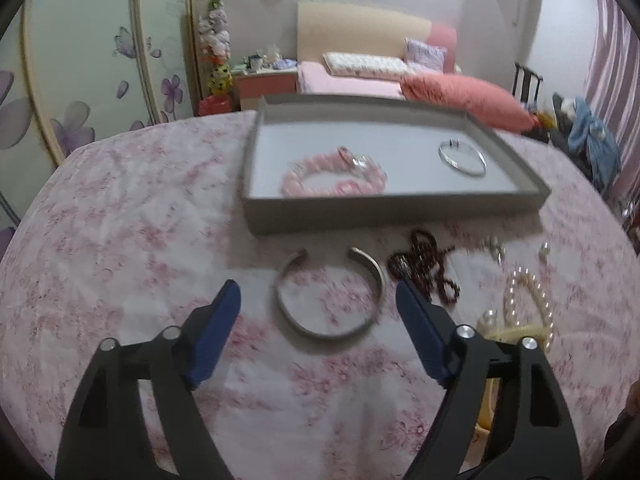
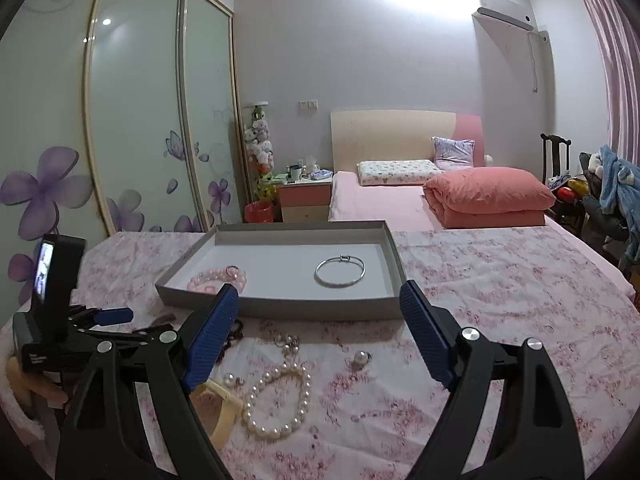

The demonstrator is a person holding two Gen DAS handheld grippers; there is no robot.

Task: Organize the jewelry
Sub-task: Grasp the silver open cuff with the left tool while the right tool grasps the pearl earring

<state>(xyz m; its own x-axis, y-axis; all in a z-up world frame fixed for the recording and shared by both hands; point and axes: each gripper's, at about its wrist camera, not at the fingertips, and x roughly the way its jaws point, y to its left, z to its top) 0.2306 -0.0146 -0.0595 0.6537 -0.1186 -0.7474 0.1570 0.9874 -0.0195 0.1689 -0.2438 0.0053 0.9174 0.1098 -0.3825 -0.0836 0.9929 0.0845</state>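
Left gripper (image 1: 318, 308): jaws stand wide apart, nothing clamped. An open silver cuff bangle (image 1: 329, 293) lies flat on the counter between the blue pads (image 1: 218, 332) as framed in the left wrist view; contact with either pad is not evident. The cuff's gap faces the tray.

Right gripper (image 2: 319, 312): jaws likewise wide apart and empty, held above the counter and pointing toward the tray.

Just right of the cuff lies a dark beaded strand (image 1: 424, 268) in a loose heap. Farther right sits a pearl bracelet (image 2: 280, 402), with a cream bangle (image 2: 222, 412) beside it and touching or nearly touching; which, I cannot tell. Small pearl earrings (image 2: 362, 358) and a further small metal piece (image 2: 290, 342) lie scattered between the pearls and the tray.

The grey tray (image 1: 400, 210) rests on the counter beyond the loose items. Inside it: a pink bead bracelet (image 1: 334, 180) at the left, with a small ring-like item (image 1: 354, 159) resting on it, blurred; and a thin silver bangle (image 1: 463, 158) at the right, well apart from the pink beads.

The counter carries a pink floral cloth (image 2: 500, 280). In the right wrist view the left gripper's camera unit (image 2: 52, 300) shows at the left edge. Beyond the counter stands a bed (image 2: 384, 204) with a folded coral quilt (image 2: 488, 196).
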